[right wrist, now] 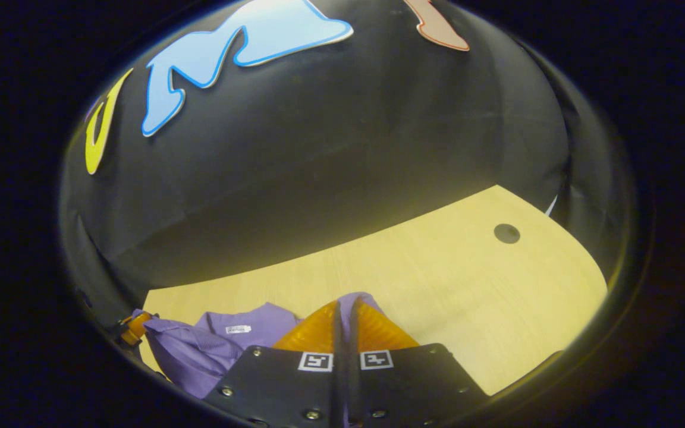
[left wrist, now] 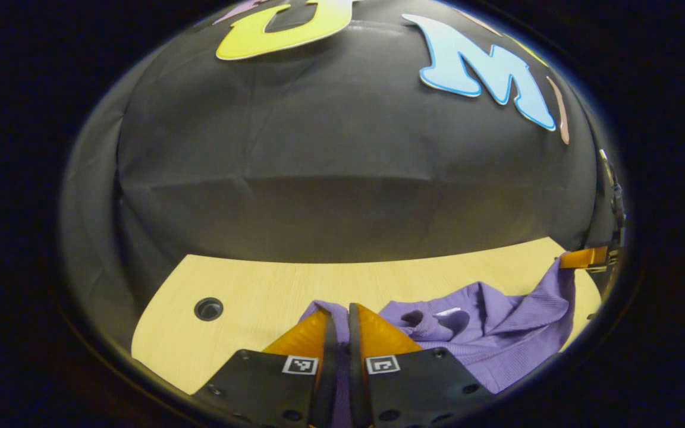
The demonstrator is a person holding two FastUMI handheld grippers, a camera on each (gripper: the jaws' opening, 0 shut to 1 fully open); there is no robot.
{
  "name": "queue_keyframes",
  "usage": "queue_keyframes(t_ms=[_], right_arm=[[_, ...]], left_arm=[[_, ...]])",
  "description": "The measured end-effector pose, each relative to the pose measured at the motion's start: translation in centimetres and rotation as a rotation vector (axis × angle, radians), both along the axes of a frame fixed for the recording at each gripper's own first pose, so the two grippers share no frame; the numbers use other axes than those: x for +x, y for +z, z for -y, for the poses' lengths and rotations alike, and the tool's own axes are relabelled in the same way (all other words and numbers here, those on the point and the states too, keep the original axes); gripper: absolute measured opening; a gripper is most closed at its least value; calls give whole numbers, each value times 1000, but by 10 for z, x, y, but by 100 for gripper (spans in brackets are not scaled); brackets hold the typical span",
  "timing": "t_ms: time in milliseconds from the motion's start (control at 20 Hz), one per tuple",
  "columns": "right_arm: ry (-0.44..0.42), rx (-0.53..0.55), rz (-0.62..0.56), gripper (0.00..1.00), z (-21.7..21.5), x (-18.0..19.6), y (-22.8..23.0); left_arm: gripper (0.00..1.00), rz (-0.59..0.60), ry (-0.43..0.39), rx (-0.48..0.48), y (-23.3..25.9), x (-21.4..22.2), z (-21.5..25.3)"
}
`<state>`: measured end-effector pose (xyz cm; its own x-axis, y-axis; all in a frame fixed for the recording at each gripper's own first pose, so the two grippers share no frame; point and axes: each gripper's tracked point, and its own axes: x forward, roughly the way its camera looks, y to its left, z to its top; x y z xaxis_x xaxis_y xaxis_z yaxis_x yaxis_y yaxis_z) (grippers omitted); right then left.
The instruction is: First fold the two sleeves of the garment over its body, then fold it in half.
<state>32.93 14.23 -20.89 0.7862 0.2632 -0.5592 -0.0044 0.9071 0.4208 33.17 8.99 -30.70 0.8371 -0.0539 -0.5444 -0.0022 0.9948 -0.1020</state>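
Both grippers pinch the purple garment [left wrist: 485,333] and hold it raised above the pale wood-grain bench [left wrist: 259,297], apparently to carry the fabric over in a fold. The left gripper [left wrist: 342,321] is clamped on a thin edge of cloth; the right gripper [right wrist: 347,315] likewise has its fingers pressed together on a fold. The fine-ribbed knit sags in soft creases between them, its lower part resting on the bench. A round cable hole [left wrist: 208,308] sits in the bench at left.

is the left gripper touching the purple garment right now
Touching. In the left gripper view, the left gripper has its jaws closed on purple garment cloth pinched between them.
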Motion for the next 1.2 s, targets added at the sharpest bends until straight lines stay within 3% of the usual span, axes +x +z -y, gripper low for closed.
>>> queue_keyframes(t_ms=[100,150,250,300,400,500,550,600,700,1200], right_arm=[[-2,-28,-5,14,2,-3,0],[11,-23,3,14,-2,-5,4],[35,-48,15,46,-5,-11,7],[53,-61,28,39,-7,-16,11],[88,-94,48,69,-9,-27,18],[116,-133,75,81,-8,-36,27],[129,-148,95,82,-7,-42,36],[135,-167,114,92,-6,-48,43],[155,-192,156,95,-2,-62,62],[184,-300,371,95,25,-158,149]], left_arm=[[23,-5,1,-12,6,-2,6],[29,-5,5,-24,8,-5,7],[57,-4,20,-52,15,-10,9],[71,-7,33,-59,18,-13,8],[82,5,49,-54,29,-22,6],[94,24,57,-34,41,-32,6],[99,33,57,-28,48,-37,7],[95,40,56,-25,56,-43,9],[93,59,54,-26,70,-59,16],[93,234,50,-31,169,-149,48]])
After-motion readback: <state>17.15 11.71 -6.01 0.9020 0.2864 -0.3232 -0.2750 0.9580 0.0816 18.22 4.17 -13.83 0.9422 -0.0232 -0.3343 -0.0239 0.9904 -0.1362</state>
